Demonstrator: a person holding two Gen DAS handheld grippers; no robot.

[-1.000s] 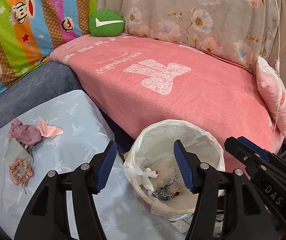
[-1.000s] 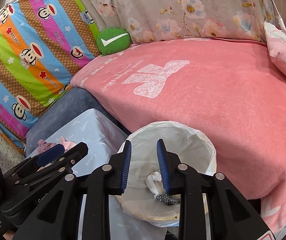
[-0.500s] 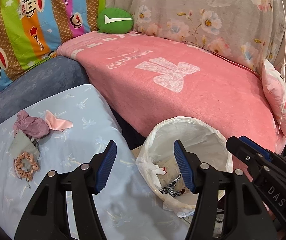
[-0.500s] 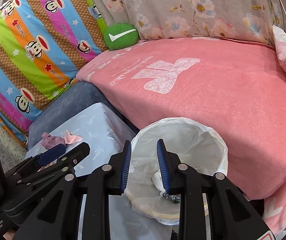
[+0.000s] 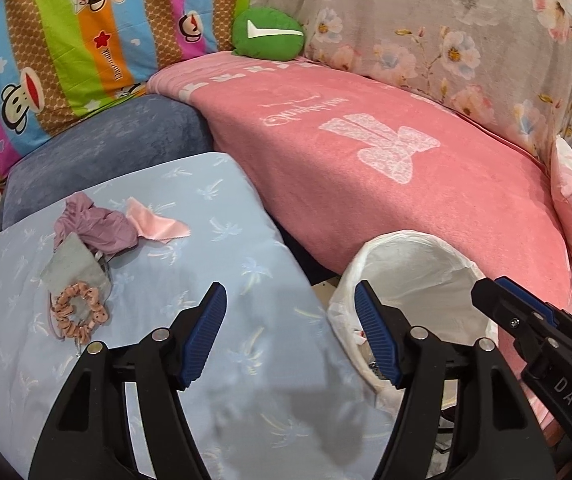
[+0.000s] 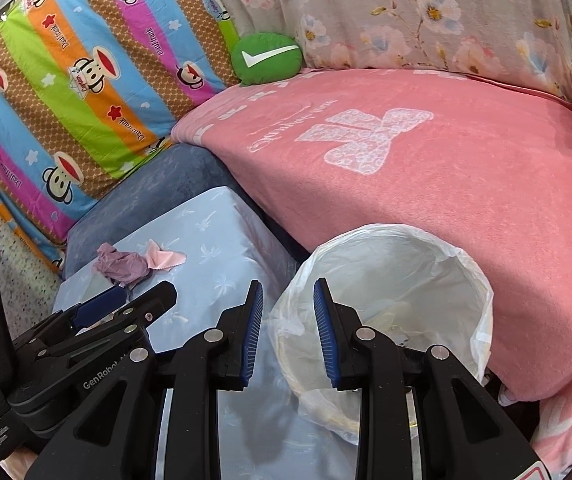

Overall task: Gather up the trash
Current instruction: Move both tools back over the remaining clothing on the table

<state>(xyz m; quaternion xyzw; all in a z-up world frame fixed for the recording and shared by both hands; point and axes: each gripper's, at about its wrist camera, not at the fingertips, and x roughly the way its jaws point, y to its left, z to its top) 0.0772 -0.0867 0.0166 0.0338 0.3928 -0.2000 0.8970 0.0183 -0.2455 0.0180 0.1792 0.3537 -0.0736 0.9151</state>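
Both grippers are swinging away from the lined trash bin (image 5: pixel 418 280) and toward the light blue table (image 5: pixel 189 280), so the bin, which sat dead ahead between the fingers a second ago, is now sliding off to the right of the left wrist view. The left gripper (image 5: pixel 290 334) is carrying nothing, and its jaws have just been opening, now standing wide with only the blue cloth showing between them. The right gripper (image 6: pixel 288 334) is also empty, its jaws sitting narrow but parted, hovering over the near rim of the bin. That probably means the last drop is done and the next pickup is starting: the remaining trash is lying at the far left of the table, a crumpled mauve wrapper (image 5: pixel 93 228) touching a pink scrap (image 5: pixel 157 226), with a grey piece (image 5: pixel 73 268) just beside them and a peach scrunchie (image 5: pixel 79 312) overlapping the grey piece's near edge. Some scraps are already showing inside the bin. As for writing, the striped monkey cushion (image 5: pixel 85 32) is reading "Paul Frank" and "Captain", the right gripper's body is showing "DAS" in the left view, and the left gripper's body is showing "GenRobot" in the right view; the white script on the pink blanket (image 5: pixel 386 168) is upside down and too faint to read.
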